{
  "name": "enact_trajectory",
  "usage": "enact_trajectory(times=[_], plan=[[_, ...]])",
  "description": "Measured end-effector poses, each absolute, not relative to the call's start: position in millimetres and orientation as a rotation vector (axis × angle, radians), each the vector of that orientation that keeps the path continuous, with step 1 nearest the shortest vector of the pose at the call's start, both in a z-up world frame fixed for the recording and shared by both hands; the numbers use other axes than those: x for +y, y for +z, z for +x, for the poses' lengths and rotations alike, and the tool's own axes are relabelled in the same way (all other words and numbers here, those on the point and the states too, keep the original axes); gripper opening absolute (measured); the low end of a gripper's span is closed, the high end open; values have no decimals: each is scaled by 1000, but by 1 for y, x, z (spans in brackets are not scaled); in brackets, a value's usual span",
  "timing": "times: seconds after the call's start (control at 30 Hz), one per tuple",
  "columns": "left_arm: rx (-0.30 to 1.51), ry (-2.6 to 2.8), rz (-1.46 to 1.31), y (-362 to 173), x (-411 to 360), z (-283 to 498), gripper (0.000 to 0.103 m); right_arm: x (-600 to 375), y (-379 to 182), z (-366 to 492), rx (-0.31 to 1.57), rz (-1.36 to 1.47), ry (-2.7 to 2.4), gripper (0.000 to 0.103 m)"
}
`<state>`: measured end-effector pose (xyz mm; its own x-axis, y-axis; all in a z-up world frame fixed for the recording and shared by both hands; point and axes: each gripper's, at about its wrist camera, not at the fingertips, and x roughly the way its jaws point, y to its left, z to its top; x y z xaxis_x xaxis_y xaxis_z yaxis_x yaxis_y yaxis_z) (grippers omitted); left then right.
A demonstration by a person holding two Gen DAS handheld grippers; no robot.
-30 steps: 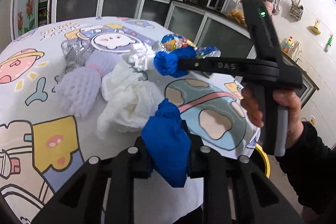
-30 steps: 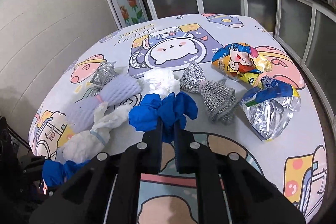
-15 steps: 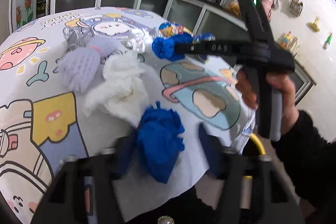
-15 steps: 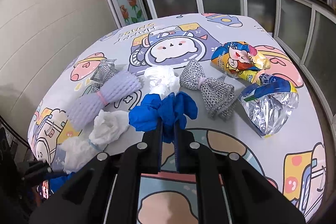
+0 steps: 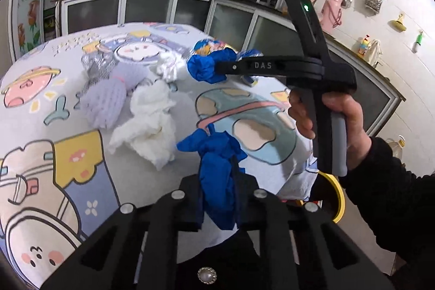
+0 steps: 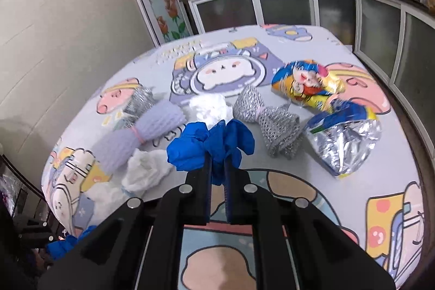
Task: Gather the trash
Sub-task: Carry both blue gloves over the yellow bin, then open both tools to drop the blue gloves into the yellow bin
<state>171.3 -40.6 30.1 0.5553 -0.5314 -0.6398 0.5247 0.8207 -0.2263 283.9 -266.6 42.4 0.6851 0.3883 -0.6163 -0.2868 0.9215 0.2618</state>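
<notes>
Over the near edge of the table (image 6: 339,208), each gripper carries a blue glove: the right gripper (image 6: 217,167) is clamped on one (image 6: 190,151), and the left gripper (image 5: 217,178) is closing on another (image 5: 217,175). Beyond the gloves, white tissue (image 5: 152,124), a purple foam net (image 6: 141,132), a silver mesh (image 6: 272,127) and two snack bags (image 6: 307,86) remain uncollected; most work is left.

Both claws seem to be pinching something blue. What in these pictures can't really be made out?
- Left wrist view: the yellow-rimmed round thing below the table edge is half hidden by the tablecloth and the sleeve; bin or not, unclear.
- Left wrist view: the blue crumpled glove hides the closing left gripper pads.
- Right wrist view: the blue crumpled wad in the right gripper hides part of the white tissue.
</notes>
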Motion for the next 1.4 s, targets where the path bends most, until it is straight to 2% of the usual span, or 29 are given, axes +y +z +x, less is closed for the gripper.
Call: enact_trajectory(times=[0.3, 0.53, 0.87, 1.27, 1.3, 1.37, 1.4], plan=[[703, -700, 47, 51, -75, 168, 15, -328, 68, 220, 648, 216, 295, 7], [704, -907, 141, 44, -162, 164, 15, -420, 57, 120, 641, 274, 13, 7], [743, -1189, 236, 6, -311, 135, 15, -524, -9, -2, 732, 373, -398, 7], [976, -1229, 374, -80, -447, 115, 16, -594, -113, -26, 929, 527, -558, 8], [981, -1218, 384, -85, -452, 116, 20, -599, -121, -25, 955, 536, -561, 8], [1005, -1191, 376, -91, -457, 122, 42, -605, -131, -22, 984, 557, -566, 13], [1006, -1170, 364, -92, -456, 125, 69, -608, -135, -21, 998, 560, -583, 17]])
